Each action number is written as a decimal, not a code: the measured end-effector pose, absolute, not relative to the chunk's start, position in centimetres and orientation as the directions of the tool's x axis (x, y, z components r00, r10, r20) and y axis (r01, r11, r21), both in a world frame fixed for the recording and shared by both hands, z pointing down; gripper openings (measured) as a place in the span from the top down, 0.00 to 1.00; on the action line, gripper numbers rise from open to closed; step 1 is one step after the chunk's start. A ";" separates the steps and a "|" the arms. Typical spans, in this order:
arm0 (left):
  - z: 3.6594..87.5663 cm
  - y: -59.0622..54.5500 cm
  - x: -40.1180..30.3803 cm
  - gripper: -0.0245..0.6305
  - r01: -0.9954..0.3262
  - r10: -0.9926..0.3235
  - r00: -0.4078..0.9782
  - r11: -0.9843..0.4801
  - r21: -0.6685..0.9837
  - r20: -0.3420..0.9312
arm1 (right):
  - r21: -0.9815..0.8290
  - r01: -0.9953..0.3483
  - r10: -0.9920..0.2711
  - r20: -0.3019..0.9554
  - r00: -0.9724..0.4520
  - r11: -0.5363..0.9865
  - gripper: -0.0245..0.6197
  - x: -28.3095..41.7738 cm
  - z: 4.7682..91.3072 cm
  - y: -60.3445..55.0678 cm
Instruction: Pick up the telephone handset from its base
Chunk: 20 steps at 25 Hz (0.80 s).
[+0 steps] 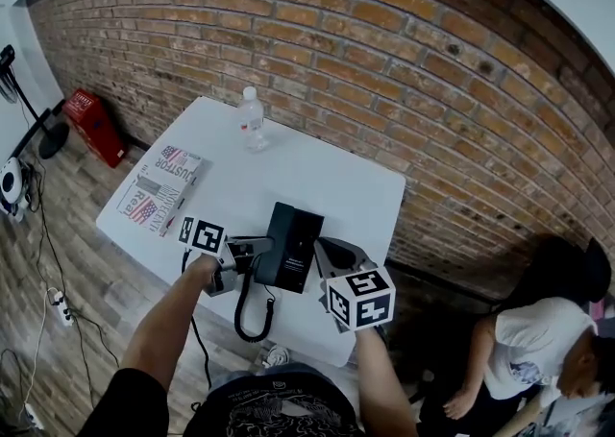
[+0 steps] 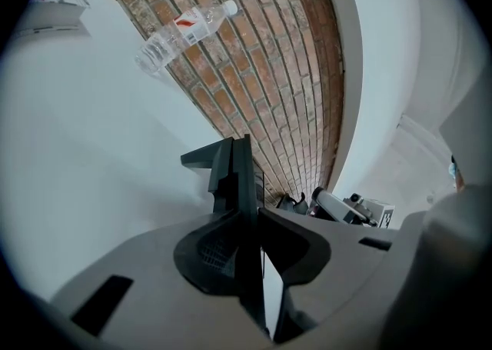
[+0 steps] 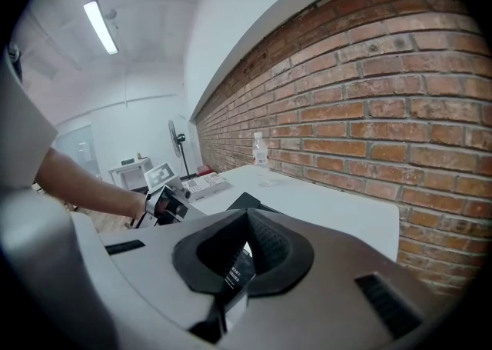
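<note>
Head view: handset (image 1: 272,257) within left hand-held gripper (image 1: 257,251) (clamped); base (image 1: 301,231) alongside.

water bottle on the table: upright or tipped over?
Upright: the head view shows the water bottle standing cap-up on the white table.

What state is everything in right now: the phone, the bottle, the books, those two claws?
handset: at the base, not visibly lifted, clamped.
telephone base: flat on the table.
cord: slack, looped on the table.
water bottle: upright, cap on.
books: closed, lying flat.
left gripper: shut on the handset.
right gripper: jaws together, tips by the base's right edge.
</note>
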<state>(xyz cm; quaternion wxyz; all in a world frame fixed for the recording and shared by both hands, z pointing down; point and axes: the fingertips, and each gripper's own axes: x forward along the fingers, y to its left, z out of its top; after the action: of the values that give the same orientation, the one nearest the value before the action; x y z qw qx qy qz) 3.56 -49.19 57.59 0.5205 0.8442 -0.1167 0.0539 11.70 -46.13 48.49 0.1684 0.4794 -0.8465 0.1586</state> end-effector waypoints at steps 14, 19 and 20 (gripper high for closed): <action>52.2 -50.0 0.5 0.85 -0.273 -0.321 0.939 -0.471 0.838 0.125 | -0.107 -0.860 -0.764 0.413 -0.495 0.500 0.96 11.0 47.1 -44.8; 48.6 -49.0 -0.5 0.85 -0.247 -0.350 0.934 -0.506 0.826 0.065 | -0.097 -0.856 -0.770 0.396 -0.501 0.507 0.96 9.7 45.7 -43.8; 48.0 -48.6 -0.8 0.85 -0.249 -0.354 0.933 -0.514 0.821 0.061 | -0.094 -0.857 -0.772 0.392 -0.500 0.507 0.96 9.3 45.5 -43.5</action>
<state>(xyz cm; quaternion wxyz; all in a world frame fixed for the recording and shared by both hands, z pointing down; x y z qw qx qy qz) -0.82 -48.62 48.04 0.4613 0.8682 -0.1738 -0.0571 9.32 -43.51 45.49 0.1514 0.4763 -0.8548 0.1396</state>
